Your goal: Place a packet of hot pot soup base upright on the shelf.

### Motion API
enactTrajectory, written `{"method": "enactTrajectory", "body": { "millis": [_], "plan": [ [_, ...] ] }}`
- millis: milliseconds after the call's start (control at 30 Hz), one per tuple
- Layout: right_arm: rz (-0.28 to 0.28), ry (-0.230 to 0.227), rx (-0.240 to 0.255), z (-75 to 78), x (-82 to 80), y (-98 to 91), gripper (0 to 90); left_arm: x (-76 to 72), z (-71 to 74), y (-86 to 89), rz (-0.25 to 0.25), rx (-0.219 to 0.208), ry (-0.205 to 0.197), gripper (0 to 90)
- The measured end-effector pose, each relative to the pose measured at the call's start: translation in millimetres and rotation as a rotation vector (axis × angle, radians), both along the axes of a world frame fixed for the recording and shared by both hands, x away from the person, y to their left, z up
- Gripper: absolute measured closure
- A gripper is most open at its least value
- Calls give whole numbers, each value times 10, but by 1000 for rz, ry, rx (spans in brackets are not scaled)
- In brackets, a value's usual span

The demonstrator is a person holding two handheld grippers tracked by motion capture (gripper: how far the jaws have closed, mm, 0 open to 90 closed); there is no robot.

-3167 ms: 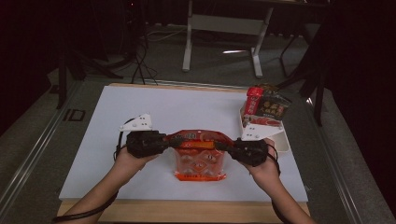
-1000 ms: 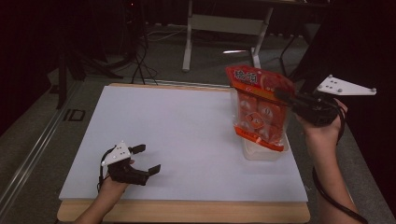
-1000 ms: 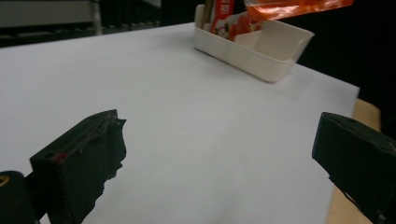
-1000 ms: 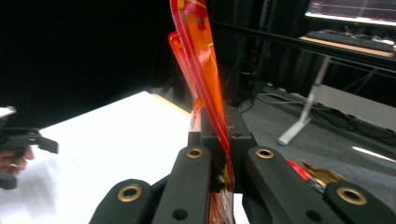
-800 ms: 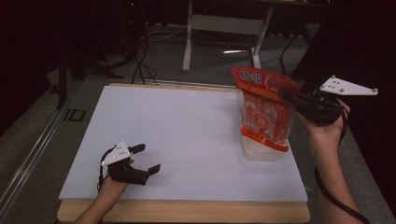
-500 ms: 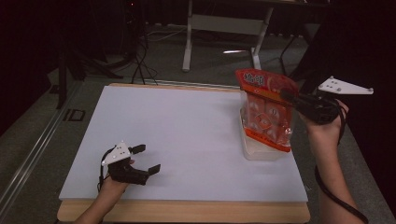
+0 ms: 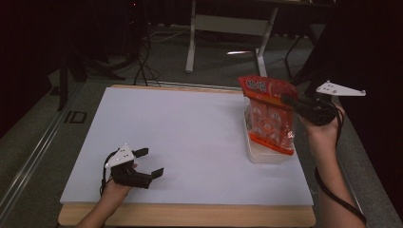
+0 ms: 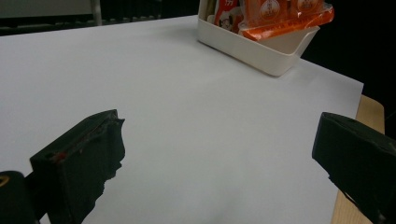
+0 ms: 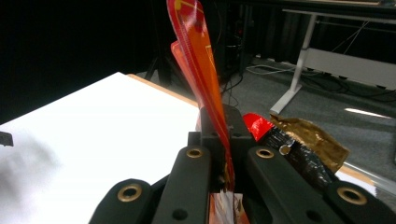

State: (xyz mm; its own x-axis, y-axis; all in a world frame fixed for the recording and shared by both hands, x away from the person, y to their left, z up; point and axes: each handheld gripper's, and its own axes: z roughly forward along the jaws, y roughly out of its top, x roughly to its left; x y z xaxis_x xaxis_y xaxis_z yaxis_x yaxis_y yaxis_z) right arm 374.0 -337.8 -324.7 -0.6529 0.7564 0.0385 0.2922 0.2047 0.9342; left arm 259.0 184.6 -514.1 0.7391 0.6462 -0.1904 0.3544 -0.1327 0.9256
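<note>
Nearest the person, the left gripper (image 7: 151, 162) rests low on the white mat (image 7: 190, 137) by its near left corner, jaws spread wide with nothing between them; in the left gripper view the two black pads (image 8: 88, 154) stand far apart over bare mat. A strip of the wooden table (image 7: 190, 216) shows along the mat's near edge.

Farther off, at the mat's right side, sits a pale bin (image 7: 266, 154). The right gripper (image 7: 288, 100) is held above and just right of it, jaws pressed together on the upper edge of an orange bag (image 7: 268, 114). In the right gripper view the bag's thin sealed edge (image 9: 198, 60) rises upright from between the closed jaws. The bag hangs upright with its lower end down inside the bin; whether it touches the bottom cannot be told. Behind it in the bin lie a red-topped packet (image 9: 257, 125) and a brown wrapper (image 9: 308, 137).

Beyond the table stands a white metal frame (image 7: 228, 28) on the dark floor.
</note>
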Motion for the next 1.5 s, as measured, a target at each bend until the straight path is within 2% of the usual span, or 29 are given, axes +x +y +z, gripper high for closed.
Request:
{"method": "enactTrajectory", "body": {
  "millis": [133, 567, 700, 867, 1100, 1300, 1500],
  "plan": [
    [-5, 10, -1, -74, 31, 9, 900, -3, 5, 1, -2, -6, -3, 16],
    [-18, 32, 55, -243, 50, -96, 900, 5, -10, 4, -1, -7, 5, 16],
    [-22, 46, 53, -337, 43, -117, 899, 4, -10, 6, 0, -4, 4, 16],
    [-28, 62, 86, -418, 40, -183, 898, 7, -13, 3, -2, -1, 6, 16],
    [-51, 87, 92, -543, 36, -283, 895, 9, -23, -8, -7, 5, 14, 16],
    [-67, 107, 111, -654, -1, -439, 894, 15, -39, -27, -13, 9, 19, 16],
    [-84, 99, 89, -691, -36, -473, 894, 12, -34, -27, -15, 5, 16, 16]
  ]
}}
